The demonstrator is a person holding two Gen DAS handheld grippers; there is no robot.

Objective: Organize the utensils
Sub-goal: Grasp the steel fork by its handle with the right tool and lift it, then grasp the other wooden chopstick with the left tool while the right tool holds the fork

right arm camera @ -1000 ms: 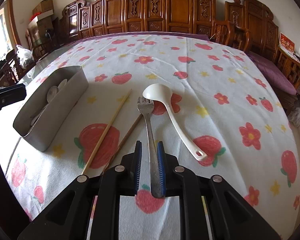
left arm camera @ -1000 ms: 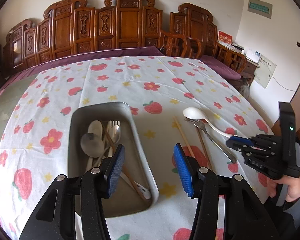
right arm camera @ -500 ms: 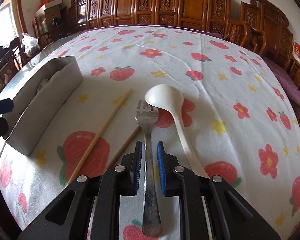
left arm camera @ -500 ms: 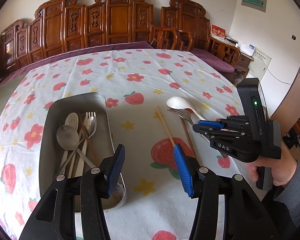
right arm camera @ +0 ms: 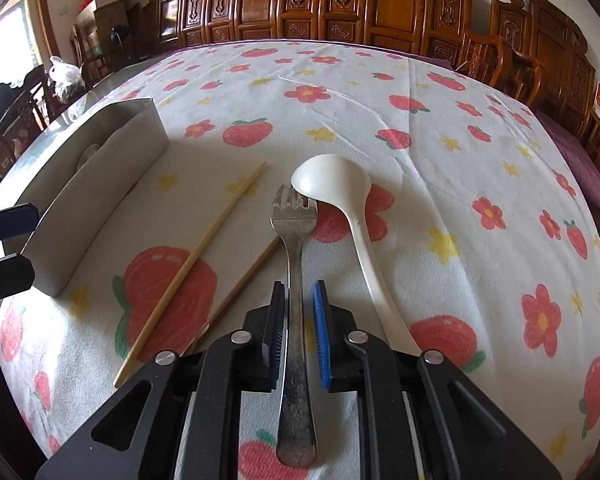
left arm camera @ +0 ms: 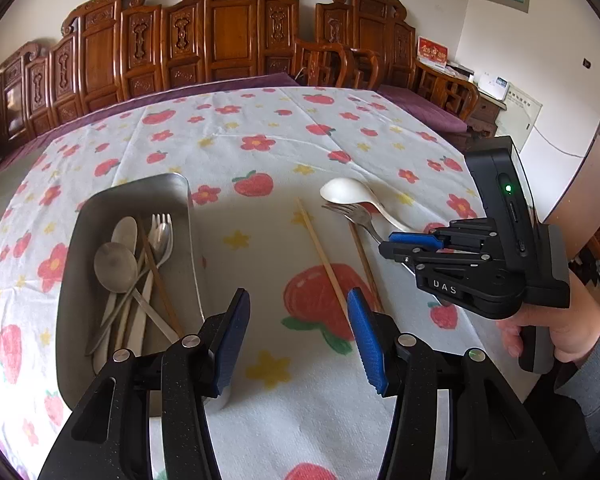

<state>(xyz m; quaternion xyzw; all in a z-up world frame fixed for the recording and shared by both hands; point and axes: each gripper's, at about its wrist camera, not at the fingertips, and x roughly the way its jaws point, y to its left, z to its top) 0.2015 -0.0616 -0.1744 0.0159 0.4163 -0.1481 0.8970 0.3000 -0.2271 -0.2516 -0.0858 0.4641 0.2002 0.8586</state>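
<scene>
So the right hand-held gripper (right arm camera: 299, 322) has its blue pads on either side of the metal fork's (right arm camera: 296, 280) handle, a thin gap showing each side, so I can't tell if it's really clamped. The fork's tines tuck under the white spoon (right arm camera: 342, 208) bowl on the worktop (right arm camera: 440, 128). Two chopsticks (right arm camera: 192, 264) lie left of it. The left hand-held gripper (left arm camera: 296, 338) hangs wide apart, empty, beside the steel tray (left arm camera: 76, 280) holding spoons, a fork and chopsticks.
</scene>
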